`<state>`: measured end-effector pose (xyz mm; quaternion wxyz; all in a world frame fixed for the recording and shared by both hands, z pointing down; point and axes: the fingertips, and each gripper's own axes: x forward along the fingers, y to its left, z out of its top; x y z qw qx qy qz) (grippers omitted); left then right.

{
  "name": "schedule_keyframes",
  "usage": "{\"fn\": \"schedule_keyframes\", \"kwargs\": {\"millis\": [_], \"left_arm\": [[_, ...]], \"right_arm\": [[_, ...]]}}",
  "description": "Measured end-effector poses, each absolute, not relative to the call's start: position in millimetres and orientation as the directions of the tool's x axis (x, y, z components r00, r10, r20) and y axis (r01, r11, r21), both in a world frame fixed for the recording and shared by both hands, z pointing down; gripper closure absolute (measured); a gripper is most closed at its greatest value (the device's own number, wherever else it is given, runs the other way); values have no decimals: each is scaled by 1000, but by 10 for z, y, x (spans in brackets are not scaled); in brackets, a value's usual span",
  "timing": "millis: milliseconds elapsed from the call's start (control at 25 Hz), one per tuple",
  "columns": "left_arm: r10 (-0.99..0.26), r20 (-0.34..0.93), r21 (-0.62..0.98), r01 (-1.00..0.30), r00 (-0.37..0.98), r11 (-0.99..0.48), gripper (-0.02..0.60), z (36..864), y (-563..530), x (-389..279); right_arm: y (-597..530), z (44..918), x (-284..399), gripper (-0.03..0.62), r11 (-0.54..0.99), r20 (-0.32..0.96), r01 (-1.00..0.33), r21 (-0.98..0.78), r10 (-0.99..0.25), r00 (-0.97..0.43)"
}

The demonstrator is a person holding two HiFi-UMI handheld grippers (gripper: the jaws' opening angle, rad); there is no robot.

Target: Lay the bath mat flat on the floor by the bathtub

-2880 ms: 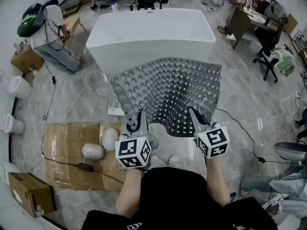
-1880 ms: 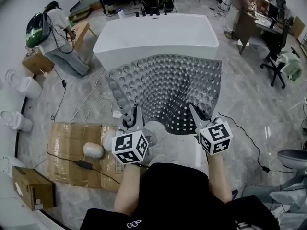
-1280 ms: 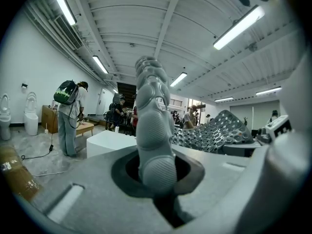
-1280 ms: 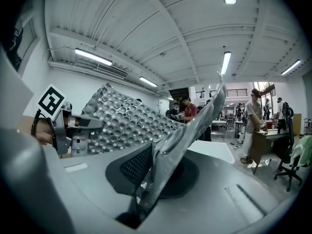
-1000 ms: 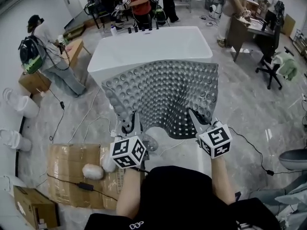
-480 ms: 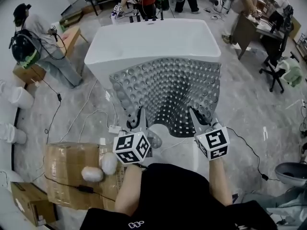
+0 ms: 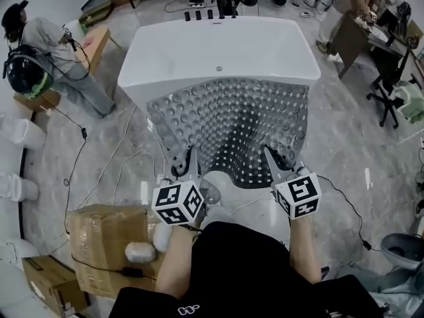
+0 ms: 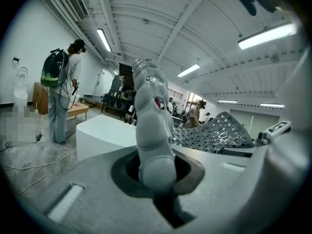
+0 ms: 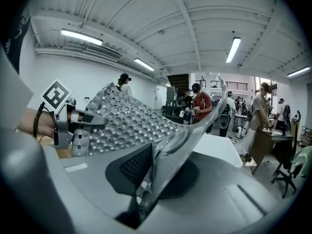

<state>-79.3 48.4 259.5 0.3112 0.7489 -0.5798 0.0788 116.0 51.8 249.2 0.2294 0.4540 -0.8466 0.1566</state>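
While my left gripper (image 7: 187, 159) and right gripper (image 7: 269, 155) both have their fingers (image 7: 273, 166) shut tight on the near corners of the bath mat (image 7: 232, 124), it sticks out in the air from me toward the bathtub (image 7: 218, 48), with the floor (image 7: 344, 134) down below it.

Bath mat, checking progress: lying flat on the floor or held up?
Held up, not flat: the bath mat sags between the left gripper and right gripper, each clamping a near corner.
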Motion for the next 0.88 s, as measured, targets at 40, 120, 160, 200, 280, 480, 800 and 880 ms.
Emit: {"fn": "schedule_keyframes", "kwargs": {"millis": [40, 120, 160, 200, 280, 480, 800, 880], "left_arm": [[-814, 484, 376, -916, 322, -139, 551, 2585, 442, -803], [-808, 488, 378, -914, 331, -147, 551, 2547, 363, -849], [-806, 487, 381, -912, 337, -151, 551, 2540, 310, -890], [-804, 486, 385, -910, 344, -156, 551, 2550, 250, -935], [-798, 486, 393, -904, 358, -166, 551, 2604, 116, -1013], [-774, 498, 409, -893, 391, -188, 551, 2764, -136, -1107], [-708, 542, 441, -870, 454, -220, 551, 3031, -248, -1094], [-694, 549, 452, -864, 467, -224, 551, 3071, -262, -1085]], "right_arm": [[489, 2473, 1151, 560, 536, 536, -842, -60, -694, -480], [439, 2423, 1122, 560, 532, 543, -844, -61, -692, -476], [404, 2411, 1096, 560, 528, 546, -847, -60, -693, -471], [362, 2417, 1069, 560, 522, 549, -851, -58, -695, -464], [263, 2468, 1035, 560, 506, 561, -861, -56, -698, -446], [66, 2616, 984, 560, 469, 586, -881, -62, -697, -412], [16, 2818, 959, 560, 424, 642, -901, -94, -666, -380], [34, 2835, 966, 560, 417, 656, -904, -95, -657, -372]]}}
